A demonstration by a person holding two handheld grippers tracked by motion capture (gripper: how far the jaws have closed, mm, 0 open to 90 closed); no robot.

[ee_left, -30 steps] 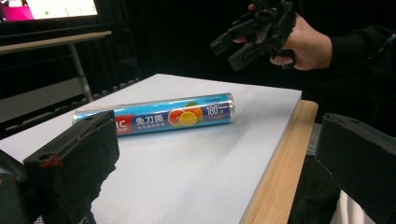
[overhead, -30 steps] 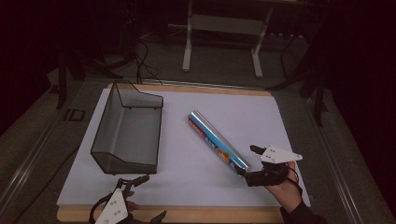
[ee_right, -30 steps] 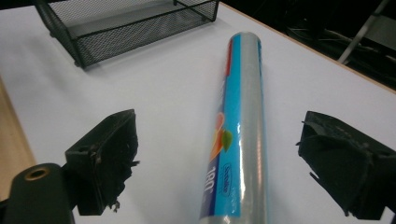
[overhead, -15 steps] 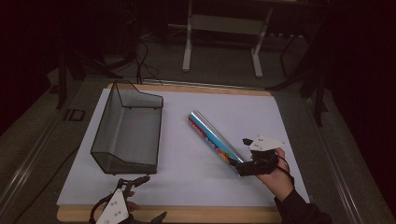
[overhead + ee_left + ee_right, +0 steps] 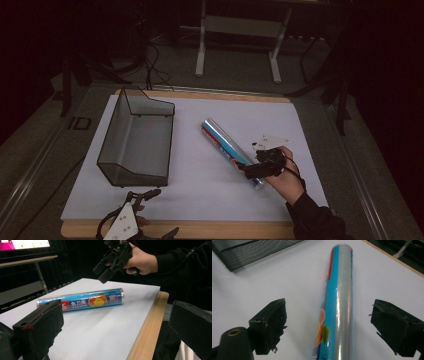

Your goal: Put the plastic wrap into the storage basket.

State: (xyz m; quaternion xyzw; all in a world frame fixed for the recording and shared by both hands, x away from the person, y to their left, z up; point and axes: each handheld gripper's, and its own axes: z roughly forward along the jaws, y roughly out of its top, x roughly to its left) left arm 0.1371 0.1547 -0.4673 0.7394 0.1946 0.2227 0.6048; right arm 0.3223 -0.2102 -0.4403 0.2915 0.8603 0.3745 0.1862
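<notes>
Moved: your right gripper [image 5: 248, 170] slid left along the table, from beside the roll's [image 5: 231, 151] near end to over it; its jaws closed a little, the roll between them.
Fingers: spread wide on both sides of the roll, not touching it.
Left gripper [image 5: 145, 195]: jaws apart, holding nothing, at the near table edge.
Roll: lies flat on the white sheet [image 5: 200, 195], long way slanting from far-left to near-right, right of the mesh basket [image 5: 137, 142].
Hidden: your hand [image 5: 285, 177] covers the roll's near end.

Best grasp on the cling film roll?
Grip the cling film roll across its round body near the end closest to the right hand-held gripper, coming from above. It lies flat on the white table; open jaws already straddle it, clear of both sides.
</notes>
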